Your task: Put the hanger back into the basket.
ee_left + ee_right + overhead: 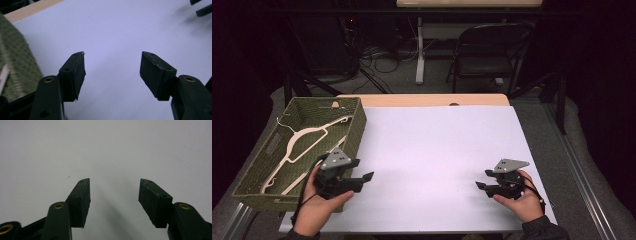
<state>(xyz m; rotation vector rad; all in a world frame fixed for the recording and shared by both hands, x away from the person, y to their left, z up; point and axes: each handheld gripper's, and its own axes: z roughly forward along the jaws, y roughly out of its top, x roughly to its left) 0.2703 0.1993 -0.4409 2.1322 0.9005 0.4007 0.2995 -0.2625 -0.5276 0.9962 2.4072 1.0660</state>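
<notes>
High view: a white sheet covers a wooden table. A green woven basket sits at the sheet's left edge, with a pale clothes hanger lying flat inside it, hook toward the far end. The left gripper is held in the person's left hand just beside the basket's near right corner, over the sheet, jaws pointing toward the table's middle. They stand apart with nothing between them. The right gripper is held in the right hand near the sheet's right edge, well apart from the left one, jaws pointing left and likewise empty. A folding chair and floor cables lie beyond the table; neither gripper view takes these in.

Left gripper view: the jaws of the left gripper are released and wide, with bare white sheet between the pads and touching nothing. The basket wall runs along the left edge, with a sliver of the hanger at the margin. The other gripper's jaw tips show at the top right corner.

Right gripper view: the right gripper also stands released and wide, with plain sheet ahead, nothing gripped or touched.
</notes>
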